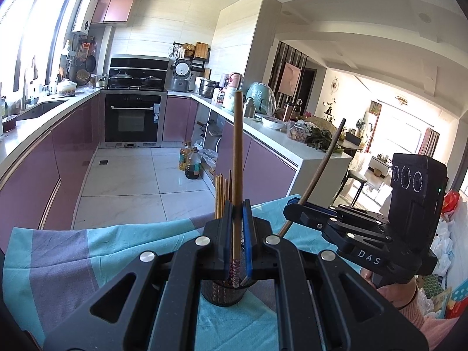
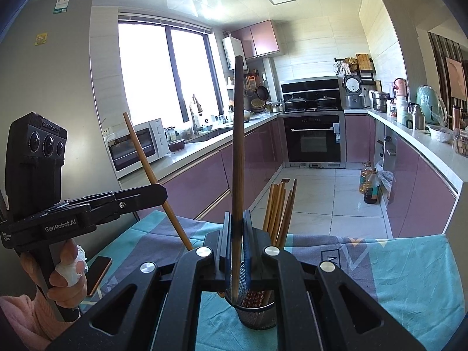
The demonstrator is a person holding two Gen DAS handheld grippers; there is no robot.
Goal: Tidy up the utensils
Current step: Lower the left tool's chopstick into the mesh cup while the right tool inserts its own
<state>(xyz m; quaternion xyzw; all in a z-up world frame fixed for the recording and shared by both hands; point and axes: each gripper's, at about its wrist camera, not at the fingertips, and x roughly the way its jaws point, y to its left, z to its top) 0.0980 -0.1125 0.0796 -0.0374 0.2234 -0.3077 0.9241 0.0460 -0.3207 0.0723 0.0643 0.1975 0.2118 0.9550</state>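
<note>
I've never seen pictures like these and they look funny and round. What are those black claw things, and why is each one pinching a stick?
Those black claws are grabbing tools, and a person holds one in each hand. Each tool has a small round-eyed camera that looks along its two fingers, so the kitchen bends. One picture comes from the left gripper, the other from the right gripper. Each also shows up from the side in the other's picture. Each is shut on one chopstick: the left chopstick and the right chopstick. Both tips point down into a dark mesh holder, which already has more chopsticks standing in it. The holder stands on a blue and grey cloth. A phone lies there too.
</note>
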